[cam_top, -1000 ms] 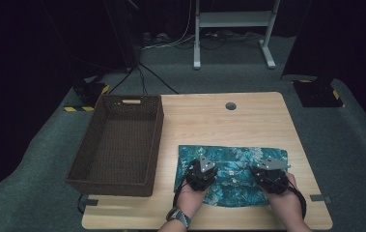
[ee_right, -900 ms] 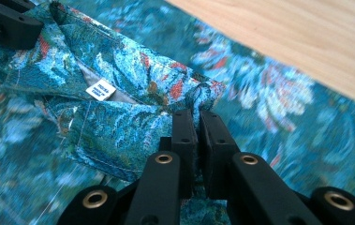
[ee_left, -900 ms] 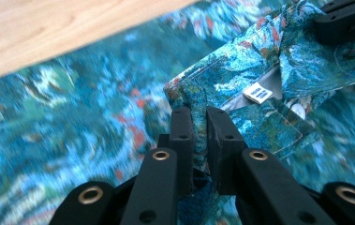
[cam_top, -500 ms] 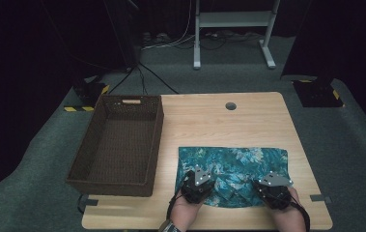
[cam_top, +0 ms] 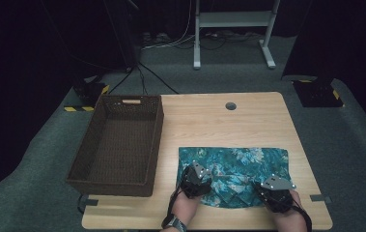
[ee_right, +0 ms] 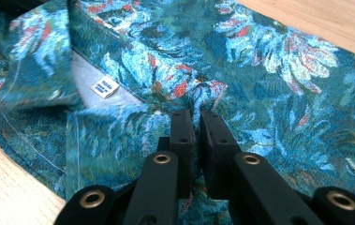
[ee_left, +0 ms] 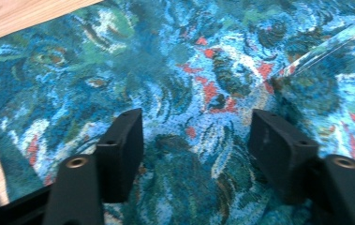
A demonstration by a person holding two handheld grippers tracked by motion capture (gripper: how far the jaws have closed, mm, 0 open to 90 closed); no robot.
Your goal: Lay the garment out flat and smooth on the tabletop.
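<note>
On the patterned shirt (cam_top: 233,169), left hand-held gripper (ee_left: 196,140) just opened, empty; right hand-held gripper (ee_right: 197,123) pinches fabric.

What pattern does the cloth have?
The cloth has a teal-blue leafy print with red flecks, clearest in the left gripper view.

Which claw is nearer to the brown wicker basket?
Left. The left claw sits on the floral shirt just right of the basket; the right claw is at the shirt's far end.

A dark studio or lab set up for recording. One wooden table (cam_top: 248,121) stands on grey carpet (cam_top: 349,145). Cables (cam_top: 171,43) trail past a white stand (cam_top: 231,29), with hazard-taped black floor plates (cam_top: 318,93) nearby
</note>
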